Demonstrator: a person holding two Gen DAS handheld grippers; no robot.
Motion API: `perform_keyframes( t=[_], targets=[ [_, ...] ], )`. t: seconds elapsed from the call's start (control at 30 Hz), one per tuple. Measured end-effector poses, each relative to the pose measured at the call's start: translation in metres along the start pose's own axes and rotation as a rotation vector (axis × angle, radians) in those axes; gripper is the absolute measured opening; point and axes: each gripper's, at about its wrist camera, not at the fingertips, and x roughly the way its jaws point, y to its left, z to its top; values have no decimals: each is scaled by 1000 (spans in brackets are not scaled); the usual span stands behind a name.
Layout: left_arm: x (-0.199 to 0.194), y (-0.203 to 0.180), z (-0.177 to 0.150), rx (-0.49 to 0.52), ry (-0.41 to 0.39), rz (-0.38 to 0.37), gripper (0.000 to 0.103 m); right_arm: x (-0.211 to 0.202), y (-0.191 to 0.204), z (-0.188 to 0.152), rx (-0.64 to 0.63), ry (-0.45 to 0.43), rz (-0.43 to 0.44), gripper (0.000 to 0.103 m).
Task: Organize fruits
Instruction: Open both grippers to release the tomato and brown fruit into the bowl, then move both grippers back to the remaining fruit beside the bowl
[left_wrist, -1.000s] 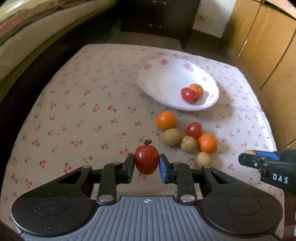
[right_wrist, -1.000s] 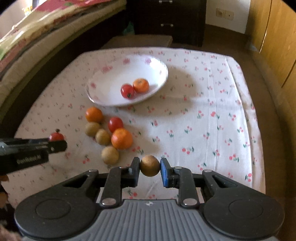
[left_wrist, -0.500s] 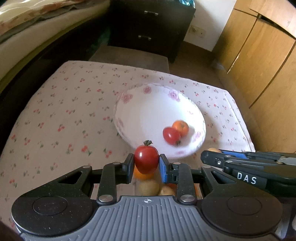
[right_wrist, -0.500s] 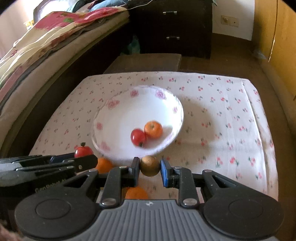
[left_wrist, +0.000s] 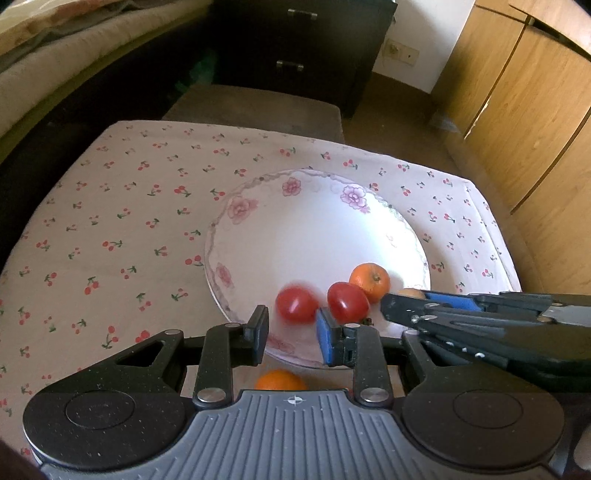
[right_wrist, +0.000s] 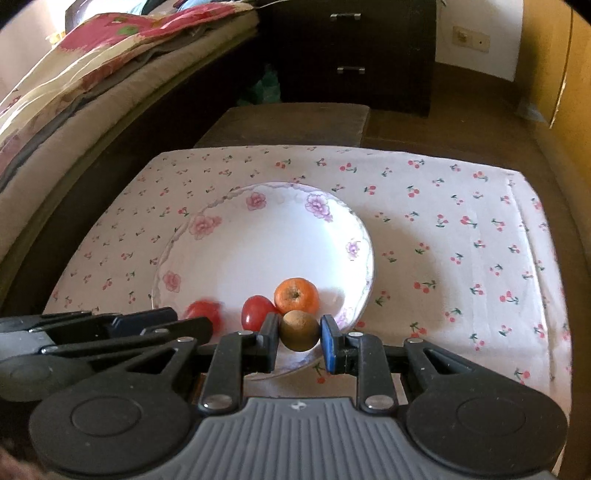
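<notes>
The right tongs (right_wrist: 299, 334) are clamped on a brown fruit (right_wrist: 299, 329), round and kiwi-like, with a pad pressed to each flank. They hold it above the near rim of the white floral plate (right_wrist: 266, 251). The open well of the plate lies ahead of and below these tongs. Straight ahead of the held fruit, almost against it in this view, sit an orange (right_wrist: 296, 295) and, just left of that, a resting tomato (right_wrist: 256, 312); the two touch.

The left tongs (left_wrist: 291, 328) stand apart by about a tomato's width with nothing between the pads. A second tomato (left_wrist: 297, 304) shows as a red blur just past their tips, over the plate's near side. Only it is smeared, so it seems to be dropping free into the plate. Below the left tongs, outside the plate, another orange (left_wrist: 280, 380) lies on the cherry-print cloth of the bench (right_wrist: 443, 229).

The coming move probably turns on how the brown fruit stands to the rim. It hangs over the plate's sloping edge rather than its middle, so letting go here could send it onto the two fruits ahead or back off the rim. The fruit is round, so its long axis sets no direction. Easing the right tongs forward and a little right of the orange looks the safer release.
</notes>
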Motion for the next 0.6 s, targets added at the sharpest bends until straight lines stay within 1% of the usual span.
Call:
perform_keyframes(
  t=[0.13, 0.2, 0.27, 0.6],
  targets=[
    [0, 1, 2, -1, -9, 6, 35, 2, -2, 3, 18, 3, 18, 26],
    [-2, 2, 4, -10, -13, -2, 35, 0, -1, 5, 20, -10, 20, 26],
    [-4, 1, 4, -12, -18, -8, 36, -3, 0, 6, 19, -28, 15, 26],
    [-12, 3, 5, -24, -33, -25, 42, -10, -4, 8, 42, -48, 28, 28]
  ],
)
